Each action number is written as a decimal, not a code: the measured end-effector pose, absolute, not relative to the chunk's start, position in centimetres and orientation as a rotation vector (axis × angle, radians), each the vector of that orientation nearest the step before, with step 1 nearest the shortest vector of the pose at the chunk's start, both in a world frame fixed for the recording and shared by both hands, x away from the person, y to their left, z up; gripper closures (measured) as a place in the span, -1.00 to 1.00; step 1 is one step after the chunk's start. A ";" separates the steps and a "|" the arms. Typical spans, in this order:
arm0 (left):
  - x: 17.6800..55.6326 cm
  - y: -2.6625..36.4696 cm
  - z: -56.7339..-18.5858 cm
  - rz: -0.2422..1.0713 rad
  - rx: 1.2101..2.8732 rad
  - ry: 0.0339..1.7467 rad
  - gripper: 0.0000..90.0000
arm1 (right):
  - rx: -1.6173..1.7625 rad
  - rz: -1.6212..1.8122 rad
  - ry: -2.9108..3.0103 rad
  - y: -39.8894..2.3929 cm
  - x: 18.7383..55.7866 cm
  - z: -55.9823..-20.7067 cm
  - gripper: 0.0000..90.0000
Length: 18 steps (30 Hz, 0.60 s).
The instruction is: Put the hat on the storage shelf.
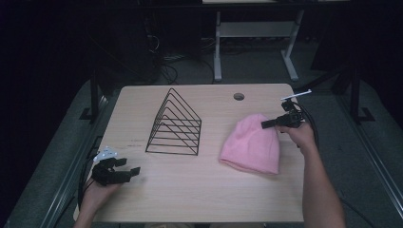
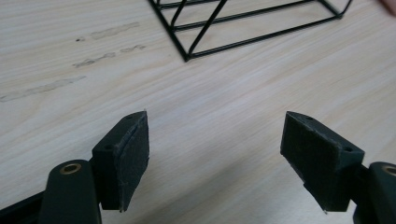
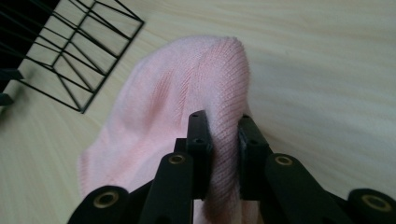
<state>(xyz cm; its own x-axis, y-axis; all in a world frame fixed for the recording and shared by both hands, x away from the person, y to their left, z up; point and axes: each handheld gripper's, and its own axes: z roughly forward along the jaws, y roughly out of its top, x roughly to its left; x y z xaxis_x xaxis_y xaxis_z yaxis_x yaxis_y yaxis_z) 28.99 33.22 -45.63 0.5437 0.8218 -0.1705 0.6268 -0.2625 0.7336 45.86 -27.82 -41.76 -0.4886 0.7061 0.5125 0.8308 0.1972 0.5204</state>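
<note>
The right gripper (image 3: 223,128) has its fingers pinched on the crown of the pink knitted beanie (image 1: 251,144) on the wooden counter (image 1: 204,190), likely to lift it; the left gripper (image 2: 215,154) waits open beside the black wire rack (image 1: 175,124).

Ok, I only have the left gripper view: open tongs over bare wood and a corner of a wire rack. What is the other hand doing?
Observer: The right tongs are shut on a pink beanie, pinching a fold of its knit.
Operator: Where is the beanie relative to the rack?
Observer: It lies right of the wire rack, apart from it.
Operator: Which part is gripped?
Observer: Its far rounded top, away from the person; the brim end lies on the table.
</note>
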 end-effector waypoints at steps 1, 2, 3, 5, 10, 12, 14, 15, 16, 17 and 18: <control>29.0 33.2 -45.6 0.306 1.978 1.171 -0.47 | -1.470 -1.189 -2.318 -27.6 45.8 -41.2 0.74; 29.0 33.2 -45.6 0.306 1.978 1.171 -0.47 | -1.470 -1.189 -2.318 -27.6 45.8 -41.2 0.74; 28.9 33.3 -45.4 0.305 1.964 1.164 -0.47 | -1.437 -1.220 -2.337 -27.2 45.6 -40.2 0.74; 28.9 33.4 -45.3 0.307 1.961 1.162 -0.47 | -1.416 -1.231 -2.357 -26.9 45.4 -39.4 0.74; 29.0 33.2 -44.8 0.305 1.969 1.142 -0.47 | -1.364 -1.270 -2.399 -26.3 44.9 -37.2 0.75; 29.2 33.2 -44.5 0.306 1.973 1.129 -0.47 | -1.338 -1.289 -2.417 -26.1 44.7 -36.2 0.75; 29.4 33.1 -44.1 0.307 1.968 1.119 -0.47 | -1.320 -1.308 -2.442 -25.9 44.5 -35.3 0.75; 29.5 33.1 -43.8 0.302 1.965 1.105 -0.47 | -1.305 -1.309 -2.451 -25.9 44.4 -34.8 0.75; 29.6 33.1 -43.5 0.300 1.961 1.098 -0.47 | -1.293 -1.307 -2.473 -25.7 44.2 -34.2 0.75; 29.7 33.1 -43.4 0.299 1.967 1.088 -0.47 | -1.280 -1.305 -2.487 -25.6 44.1 -33.7 0.75; 29.8 33.1 -43.1 0.291 1.971 1.081 -0.47 | -1.274 -1.314 -2.496 -25.5 44.1 -33.4 0.75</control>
<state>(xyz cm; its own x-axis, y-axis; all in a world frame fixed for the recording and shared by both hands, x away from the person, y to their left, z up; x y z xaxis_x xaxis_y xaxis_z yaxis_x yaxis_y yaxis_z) 29.80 33.08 -43.13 0.6000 0.7788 -0.1828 0.5818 -0.2680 0.7679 44.05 -25.53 -33.36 -0.6603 0.6437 0.3869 0.6832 0.3009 0.6654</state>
